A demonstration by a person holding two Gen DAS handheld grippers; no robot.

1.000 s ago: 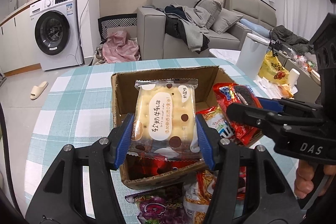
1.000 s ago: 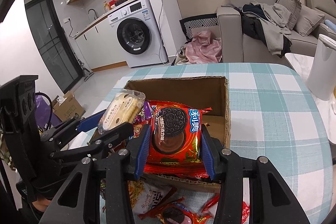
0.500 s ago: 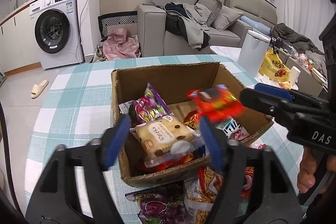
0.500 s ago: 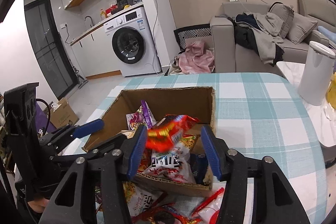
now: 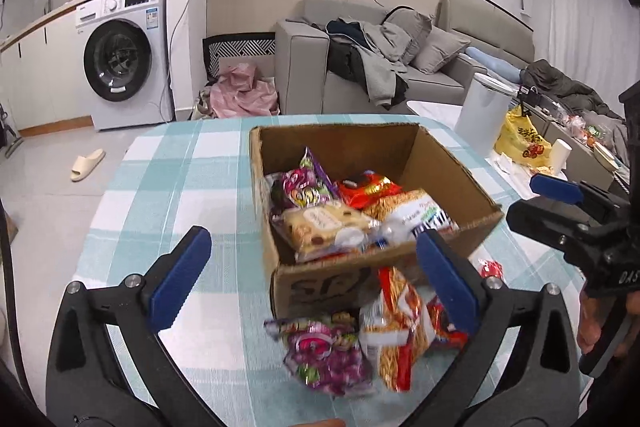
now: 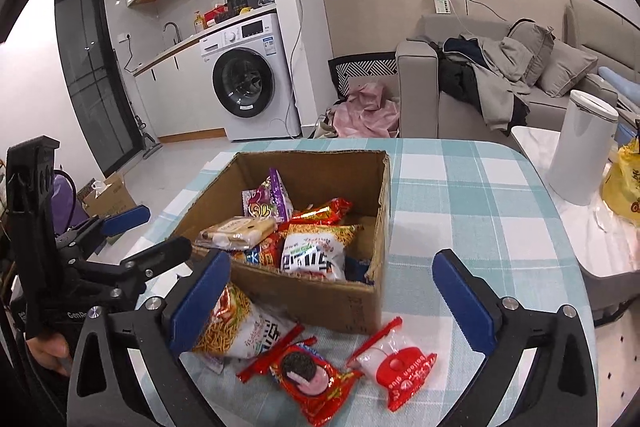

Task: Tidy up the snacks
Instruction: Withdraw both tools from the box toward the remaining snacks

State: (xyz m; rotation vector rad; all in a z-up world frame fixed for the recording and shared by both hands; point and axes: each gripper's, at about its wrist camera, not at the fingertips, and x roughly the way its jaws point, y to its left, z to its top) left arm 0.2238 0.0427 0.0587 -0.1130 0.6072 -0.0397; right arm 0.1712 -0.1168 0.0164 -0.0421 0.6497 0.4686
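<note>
An open cardboard box (image 5: pixel 360 143) (image 6: pixel 320 291) stands on the checked table. My left gripper (image 5: pixel 312 239) hangs over its near left corner, jaws opening wide with no pack held. The cream biscuit pack (image 5: pixel 324 223) (image 6: pixel 236 229) lies loose on top of the snacks inside. My right gripper (image 6: pixel 332 259) is at the box's near side, jaws also opening and empty. The red Oreo pack (image 6: pixel 320 209) (image 5: pixel 368 187) rests in the box. On the table in front lie a purple grape candy pack (image 5: pixel 324 355), a noodle snack pack (image 6: pixel 236 327), another Oreo pack (image 6: pixel 308 379) and a red-and-white pack (image 6: pixel 396 363).
A white cylindrical bin (image 6: pixel 580 151) and a yellow bag (image 5: pixel 524 143) sit on a low table to the right. Bare checked tablecloth (image 5: pixel 180 187) lies left of the box. A sofa (image 6: pixel 460 99) and a washing machine (image 5: pixel 120 63) stand beyond the table.
Both grippers opened and drew back from the box. The biscuit pack left the left jaws and the red Oreo pack left the right jaws; both now lie in the box.
</note>
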